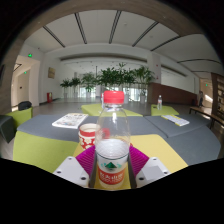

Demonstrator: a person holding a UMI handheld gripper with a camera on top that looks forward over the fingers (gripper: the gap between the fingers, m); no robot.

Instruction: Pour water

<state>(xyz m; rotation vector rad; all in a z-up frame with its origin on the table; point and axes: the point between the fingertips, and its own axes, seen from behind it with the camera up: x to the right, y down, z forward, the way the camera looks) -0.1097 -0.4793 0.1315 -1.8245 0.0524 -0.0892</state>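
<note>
The clear bottle has a red cap and a red-and-white label with a green band, the gripper shows magenta pads on pale grey fingers, the paper cup is red and white, and the grey table carries yellow-green mats.

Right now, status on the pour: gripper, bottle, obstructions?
Gripper shut on water bottle, upright, red cap on. Paper cup just beyond, left. Nothing between them.

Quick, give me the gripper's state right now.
Gripper: shut on the water bottle, a pink pad pressing each side; red cap still on; a paper cup stands just beyond.
</note>
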